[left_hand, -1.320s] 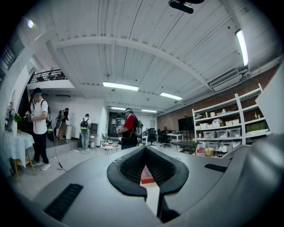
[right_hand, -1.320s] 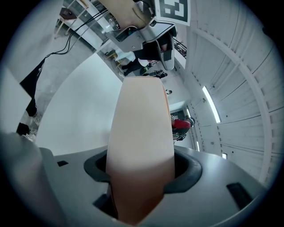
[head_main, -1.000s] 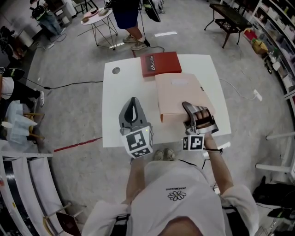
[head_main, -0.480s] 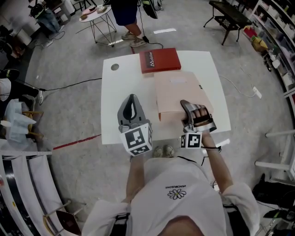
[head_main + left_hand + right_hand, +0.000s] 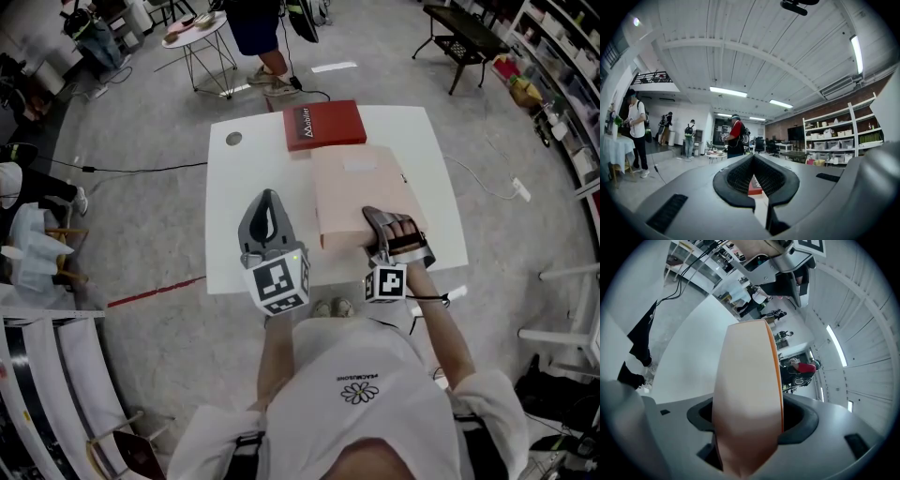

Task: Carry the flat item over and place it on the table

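Note:
The flat item (image 5: 361, 192) is a pale beige folder-like board with an orange edge. It lies over the right half of the white table (image 5: 253, 187), its far edge next to a red box (image 5: 324, 126). My right gripper (image 5: 384, 230) is shut on its near right corner. In the right gripper view the flat item (image 5: 750, 394) fills the gap between the jaws. Left of it, my left gripper (image 5: 269, 199) hovers over the table's front part, shut and empty. Through the slit between its pads, the left gripper view shows the red box (image 5: 754, 187).
A round grommet hole (image 5: 233, 139) marks the table's far left corner. Beyond the table are a small round side table (image 5: 197, 33), a standing person (image 5: 258, 28) and a dark bench (image 5: 464, 33). Shelving lines the right wall. A cable (image 5: 141, 171) runs across the floor at left.
My right gripper has sunk a little toward the table with the flat item still in it. The left gripper has stayed where it was.

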Demonstrator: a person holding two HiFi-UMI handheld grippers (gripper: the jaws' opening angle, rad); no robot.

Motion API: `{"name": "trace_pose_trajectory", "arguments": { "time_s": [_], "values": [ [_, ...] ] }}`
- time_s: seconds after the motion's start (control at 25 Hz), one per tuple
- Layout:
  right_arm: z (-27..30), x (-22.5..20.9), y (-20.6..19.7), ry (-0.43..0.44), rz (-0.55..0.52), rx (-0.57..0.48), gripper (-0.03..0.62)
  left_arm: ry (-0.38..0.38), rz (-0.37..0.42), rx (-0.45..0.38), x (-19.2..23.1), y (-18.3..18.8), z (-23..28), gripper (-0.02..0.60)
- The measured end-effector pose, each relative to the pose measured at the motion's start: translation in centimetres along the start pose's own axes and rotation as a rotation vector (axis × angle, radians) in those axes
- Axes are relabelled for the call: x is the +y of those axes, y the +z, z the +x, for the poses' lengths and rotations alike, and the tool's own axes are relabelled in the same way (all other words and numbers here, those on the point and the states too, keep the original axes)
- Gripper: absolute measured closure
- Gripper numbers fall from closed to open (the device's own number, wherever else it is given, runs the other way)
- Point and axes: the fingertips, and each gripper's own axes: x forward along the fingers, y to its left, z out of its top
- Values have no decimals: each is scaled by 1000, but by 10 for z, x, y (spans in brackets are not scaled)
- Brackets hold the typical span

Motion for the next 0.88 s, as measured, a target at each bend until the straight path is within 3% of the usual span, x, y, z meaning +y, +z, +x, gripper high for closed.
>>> {"name": "trace_pose_trajectory", "arguments": {
  "time_s": [0.12, 0.32, 0.68, 0.88],
  "values": [
    [2, 10, 3, 55, 23, -9, 298, -6, -1, -3, -1, 1, 0, 566],
    [6, 35, 12, 223, 85, -32, 273, -7, -7, 0, 0, -2, 0, 566],
    [11, 54, 15, 296, 88, -30, 264, -3, -13, 7, 3, -5, -2, 566],
    [9, 69, 17, 394, 111, -29, 264, -3, -15, 10, 4, -5, -1, 566]
  ]
}}
